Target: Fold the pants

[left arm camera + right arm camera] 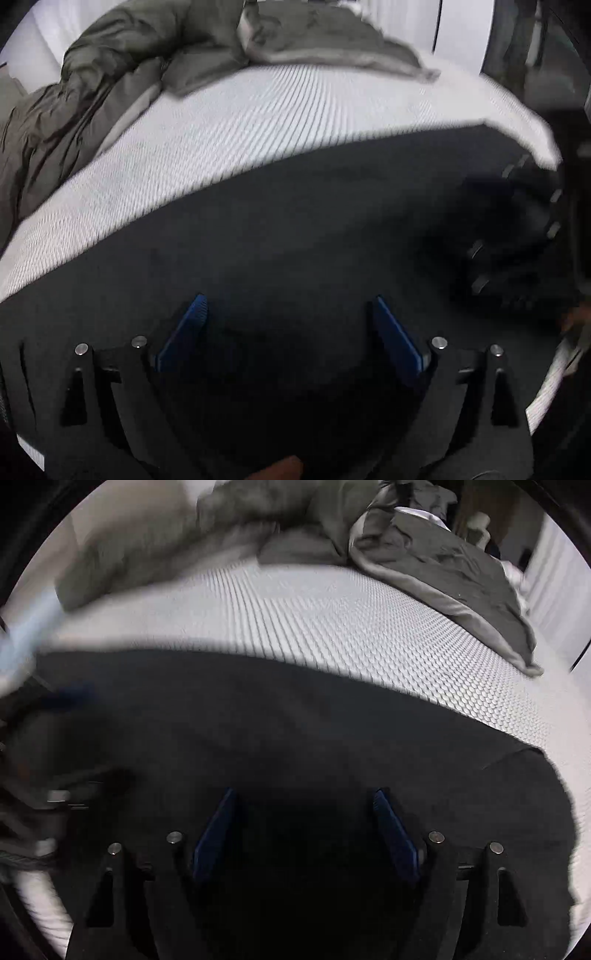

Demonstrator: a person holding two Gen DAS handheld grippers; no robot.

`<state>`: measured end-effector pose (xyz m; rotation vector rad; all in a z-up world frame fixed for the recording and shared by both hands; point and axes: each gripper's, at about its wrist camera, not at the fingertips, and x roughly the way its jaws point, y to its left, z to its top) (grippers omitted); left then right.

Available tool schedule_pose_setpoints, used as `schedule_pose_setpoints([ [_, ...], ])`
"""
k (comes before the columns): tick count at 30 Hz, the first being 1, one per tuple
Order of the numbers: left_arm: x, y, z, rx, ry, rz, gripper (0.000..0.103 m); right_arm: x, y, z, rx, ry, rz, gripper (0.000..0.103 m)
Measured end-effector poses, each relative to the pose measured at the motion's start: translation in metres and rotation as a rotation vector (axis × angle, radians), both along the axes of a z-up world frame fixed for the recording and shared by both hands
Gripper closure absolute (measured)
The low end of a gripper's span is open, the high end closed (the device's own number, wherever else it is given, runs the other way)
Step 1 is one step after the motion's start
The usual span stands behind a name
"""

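Note:
Dark, almost black pants lie flat on a white textured mattress and fill the lower half of both views. My left gripper hangs over the cloth with its blue pads spread wide and nothing pinched between them. In the right wrist view the same pants run across the bed, their edge at the right. My right gripper is open above them, blue pads apart. The other gripper shows as a dark blurred shape at the right of the left wrist view.
A rumpled grey-green duvet is heaped along the far side of the bed, and it shows again in the right wrist view. Bare mattress lies between it and the pants. A white wall panel stands behind.

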<state>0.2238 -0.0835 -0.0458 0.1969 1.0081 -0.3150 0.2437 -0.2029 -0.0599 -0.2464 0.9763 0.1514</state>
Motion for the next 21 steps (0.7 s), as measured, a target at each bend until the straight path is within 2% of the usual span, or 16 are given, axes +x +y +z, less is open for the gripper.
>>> schedule_pose_setpoints([
  [2, -0.003, 0.017, -0.009, -0.017, 0.015, 0.046, 0.000, -0.005, -0.004, 0.000, -0.050, -0.023, -0.015, 0.023],
  [3, -0.007, 0.029, -0.009, -0.014, 0.012, 0.078, 0.000, -0.009, -0.011, 0.002, -0.072, -0.028, -0.036, 0.023],
  [5, -0.014, 0.046, -0.008, 0.036, -0.006, 0.107, 0.000, -0.016, -0.036, 0.002, -0.133, -0.047, -0.104, 0.017],
  [7, -0.019, 0.065, -0.009, 0.093, -0.026, 0.143, 0.000, -0.023, -0.062, 0.002, -0.101, -0.034, -0.146, 0.016],
  [9, -0.025, 0.079, -0.006, 0.070, -0.027, 0.174, 0.000, -0.029, -0.076, 0.004, -0.082, -0.030, -0.191, 0.016],
  [11, -0.028, 0.082, 0.001, 0.030, -0.037, 0.169, 0.001, -0.040, -0.070, 0.012, -0.052, -0.055, -0.194, 0.016],
  [12, -0.032, 0.078, 0.005, -0.002, -0.040, 0.147, 0.001, -0.043, -0.062, 0.016, -0.027, -0.063, -0.171, 0.016],
  [13, -0.037, 0.071, 0.008, -0.034, -0.040, 0.123, 0.001, -0.050, -0.048, 0.022, 0.042, -0.076, -0.117, 0.016],
  [15, -0.042, 0.048, 0.012, -0.096, -0.019, 0.027, 0.001, -0.057, -0.021, 0.026, 0.147, -0.075, -0.020, 0.016],
  [17, -0.044, 0.025, 0.008, -0.111, 0.008, -0.061, 0.001, -0.067, 0.018, 0.024, 0.193, -0.056, 0.094, 0.016],
  [18, -0.046, 0.015, 0.000, -0.091, 0.033, -0.089, 0.001, -0.062, 0.030, 0.019, 0.188, -0.037, 0.129, 0.016],
  [21, -0.050, 0.017, -0.006, -0.042, 0.035, -0.093, 0.001, -0.062, 0.052, -0.007, 0.053, 0.024, 0.182, 0.017],
])
